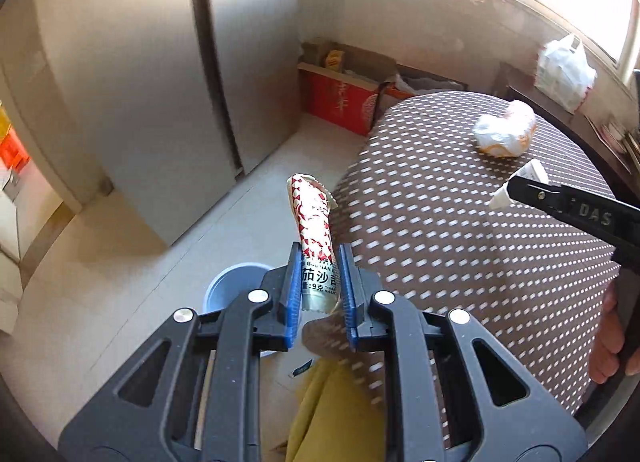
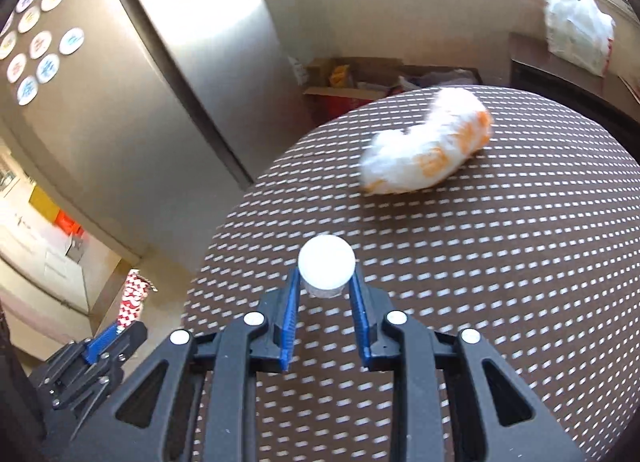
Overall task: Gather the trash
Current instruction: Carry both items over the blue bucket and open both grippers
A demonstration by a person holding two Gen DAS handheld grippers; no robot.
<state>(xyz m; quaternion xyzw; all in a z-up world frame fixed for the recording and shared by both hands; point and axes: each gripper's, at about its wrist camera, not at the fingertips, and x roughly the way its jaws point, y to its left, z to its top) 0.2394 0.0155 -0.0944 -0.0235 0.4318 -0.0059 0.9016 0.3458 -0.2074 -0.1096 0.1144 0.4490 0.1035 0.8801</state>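
Ketchup packet (image 1: 314, 238), red-and-white, stood clamped in my left gripper (image 1: 320, 286), held off the surface (image 1: 460, 262) edge above the floor, a blue bin (image 1: 232, 286) below it. My right gripper (image 2: 326, 294) had its blue pads closed on a small white cup (image 2: 326, 270) over the surface. Crumpled white-and-orange wrapper (image 2: 428, 152) lay on the surface beyond that cup, well apart.

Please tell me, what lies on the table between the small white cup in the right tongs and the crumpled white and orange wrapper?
Nothing: in the right wrist view, only bare dotted tablecloth separates the white cup from the wrapper.
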